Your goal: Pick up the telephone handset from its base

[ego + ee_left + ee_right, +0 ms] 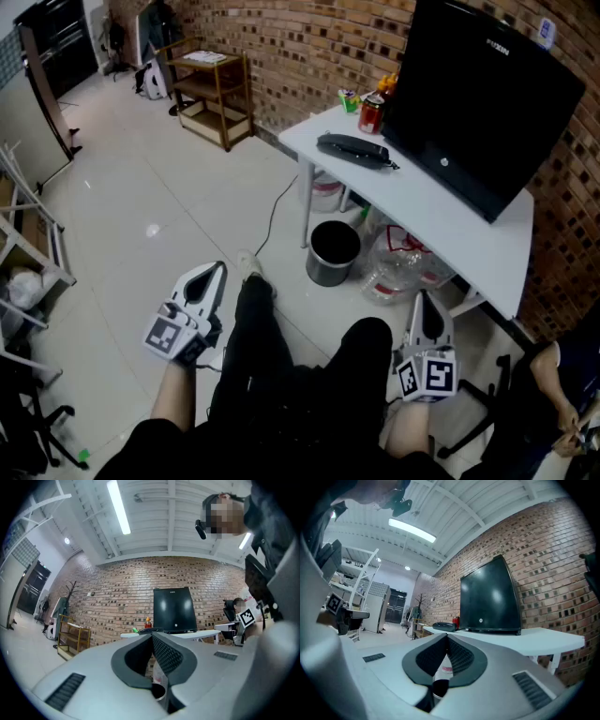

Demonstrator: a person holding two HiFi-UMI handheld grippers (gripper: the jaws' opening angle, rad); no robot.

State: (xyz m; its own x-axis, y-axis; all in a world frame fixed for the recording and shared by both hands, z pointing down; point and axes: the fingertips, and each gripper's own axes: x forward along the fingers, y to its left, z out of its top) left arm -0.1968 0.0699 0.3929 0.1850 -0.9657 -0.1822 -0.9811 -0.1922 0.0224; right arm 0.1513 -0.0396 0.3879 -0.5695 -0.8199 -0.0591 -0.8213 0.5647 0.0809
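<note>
While my left hand-held gripper (pixel 216 270) and right hand-held gripper (pixel 426 300) sit low beside my knees, each with jaws together and nothing between them, the telephone handset (pixel 354 150) lies on the white table (pixel 450 225) near its far-left corner, well apart from both. Open floor (pixel 159 197) spreads left of the table; a black bin (pixel 333 251) stands by its leg.

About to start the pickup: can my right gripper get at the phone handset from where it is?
Probably not yet. The right gripper sits low by the knee, jaws shut, apart from the telephone handset on the white table. Nothing blocks its near side; the gripper must rise, advance and open.
</note>
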